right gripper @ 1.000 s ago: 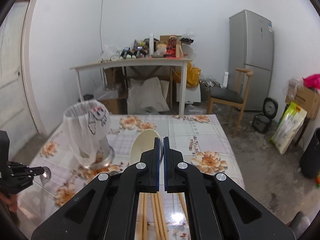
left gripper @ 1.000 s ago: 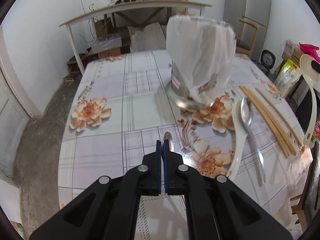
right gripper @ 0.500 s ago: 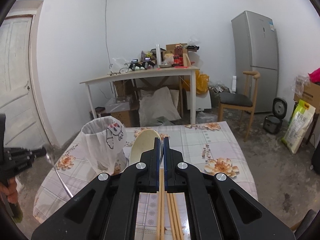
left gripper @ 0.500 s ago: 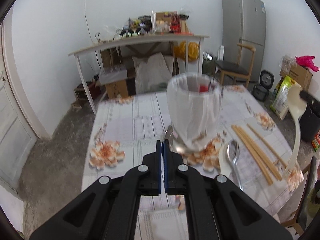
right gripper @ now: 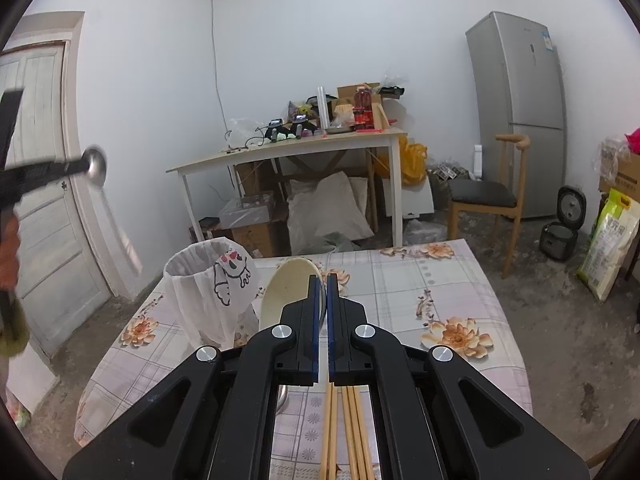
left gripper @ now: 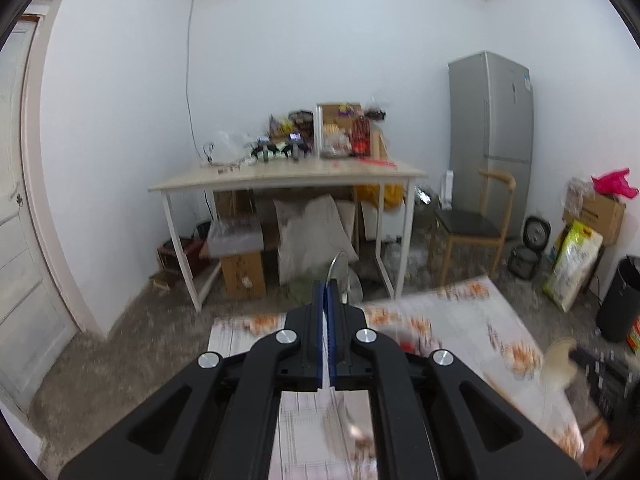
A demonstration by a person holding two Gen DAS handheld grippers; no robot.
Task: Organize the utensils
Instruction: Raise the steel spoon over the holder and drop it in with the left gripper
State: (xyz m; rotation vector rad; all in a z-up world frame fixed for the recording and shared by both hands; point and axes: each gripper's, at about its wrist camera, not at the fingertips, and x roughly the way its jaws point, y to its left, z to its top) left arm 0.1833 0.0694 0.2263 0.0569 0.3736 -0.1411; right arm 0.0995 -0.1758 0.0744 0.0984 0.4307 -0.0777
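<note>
Left gripper [left gripper: 329, 292]: fingers closing tight on a metal spoon [right gripper: 105, 196], gripping it near the bowl; in the right wrist view, spoon hanging high off the worktop's left side, bowl uppermost against the fingertips, handle slanting down and to the right, blurred. In the left wrist view, spoon's edge showing as a thin curved sliver just above the fingertips, handle trailing below between the finger arms.

Right gripper [right gripper: 323, 280]: fingers pressing together on a cream ladle [right gripper: 289, 294], its broad bowl standing up just beyond and left of the fingertips, over the worktop.

Holder [right gripper: 210, 286], wrapped in white cloth with a cartoon print: standing upright on the worktop, left of the ladle bowl and close beside it, well below and right of the metal spoon.

Chopsticks [right gripper: 347, 432]: lying side by side on the worktop directly beneath the right gripper, showing between its finger arms.

Worktop [right gripper: 404, 284]: wearing a checked cloth with orange flowers.

Person's hand [right gripper: 9, 236]: showing at the left edge, blurred.
</note>
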